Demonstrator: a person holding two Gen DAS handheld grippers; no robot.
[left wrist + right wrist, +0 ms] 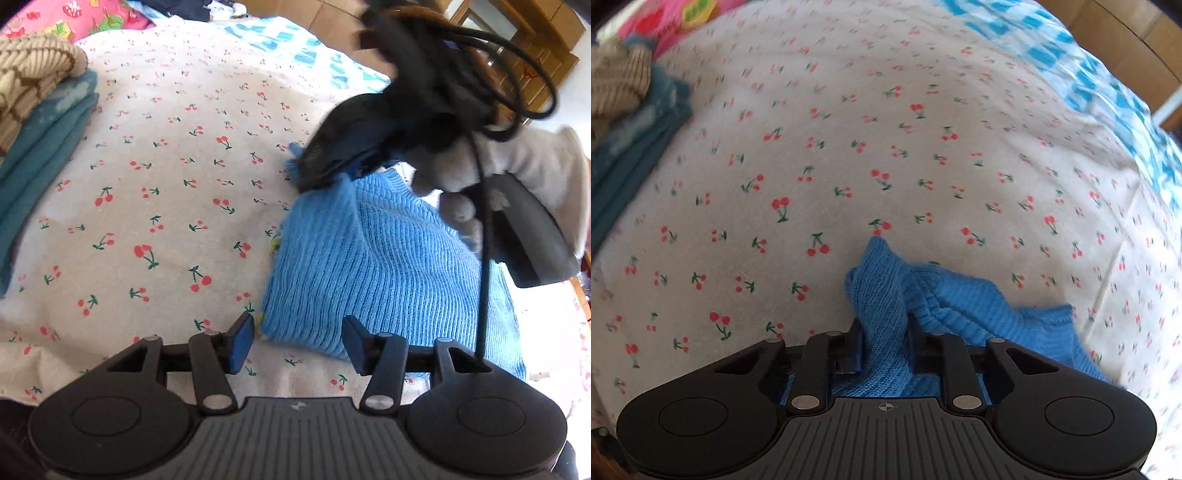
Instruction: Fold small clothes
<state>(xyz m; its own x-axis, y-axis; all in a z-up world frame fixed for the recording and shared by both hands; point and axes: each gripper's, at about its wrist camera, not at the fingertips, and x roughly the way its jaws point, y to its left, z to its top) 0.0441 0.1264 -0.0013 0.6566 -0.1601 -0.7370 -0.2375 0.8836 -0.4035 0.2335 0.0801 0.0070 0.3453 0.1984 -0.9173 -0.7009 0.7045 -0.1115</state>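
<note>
Blue ribbed knit sweater [373, 273] lay bunched on a white cherry-print sheet [177, 177]. Right gripper [882, 350] pinched a raised fold of its soft wool. Left gripper [297, 341] stood spread at the sweater's near hem, its blue pads [242, 341] gripping nothing.

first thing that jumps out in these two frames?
The bright blue knit garment, lying on the cherry-print sheet right of centre. The right tongs are shut on a bunched fold of it at its far edge, while the left tongs stand open at its near edge. A stack of folded clothes sits far left.
</note>
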